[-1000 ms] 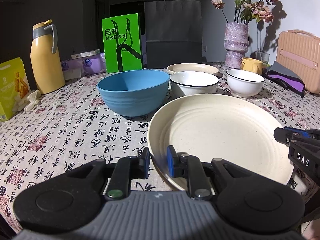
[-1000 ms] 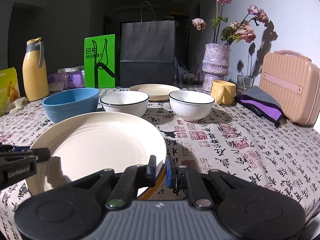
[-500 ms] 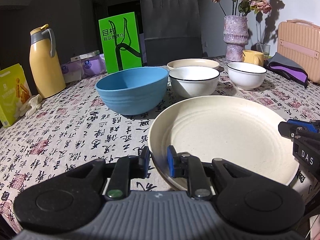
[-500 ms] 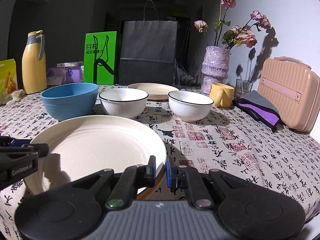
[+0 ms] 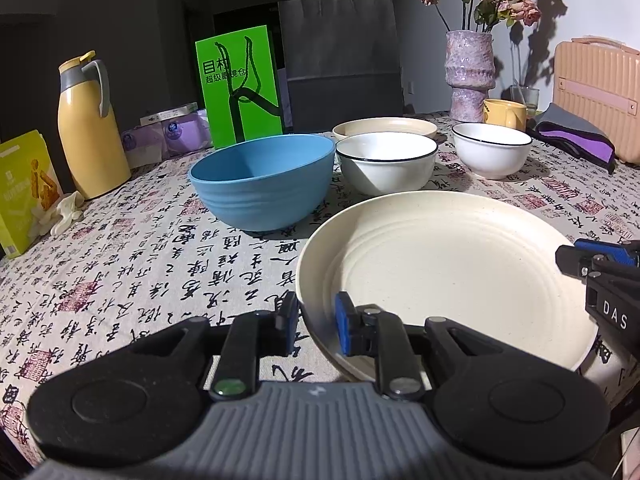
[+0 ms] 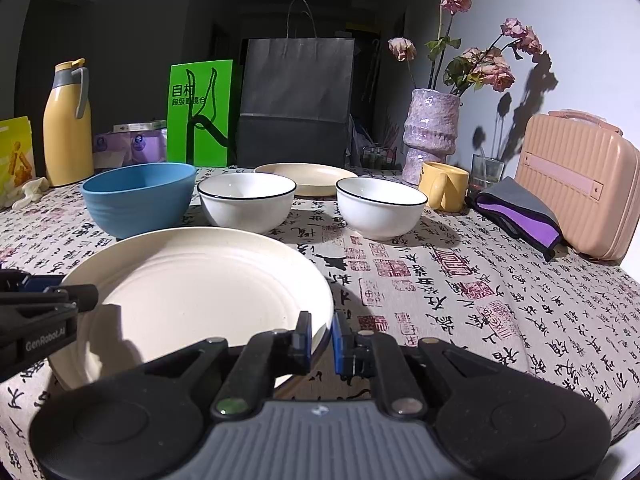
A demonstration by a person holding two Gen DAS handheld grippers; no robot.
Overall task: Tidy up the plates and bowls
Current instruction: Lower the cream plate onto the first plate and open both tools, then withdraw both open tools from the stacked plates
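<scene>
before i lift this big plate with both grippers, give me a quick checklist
1. left gripper astride large cream plate rim: ok
2. right gripper firm on that rim: not ok, its jaws are opening with the rim between them
3. large cream plate empty: ok
4. small cream plate at the back empty: ok
5. low path to it: not ok, white bowl stands in front
6. plate resting flat on the table: cannot tell
</scene>
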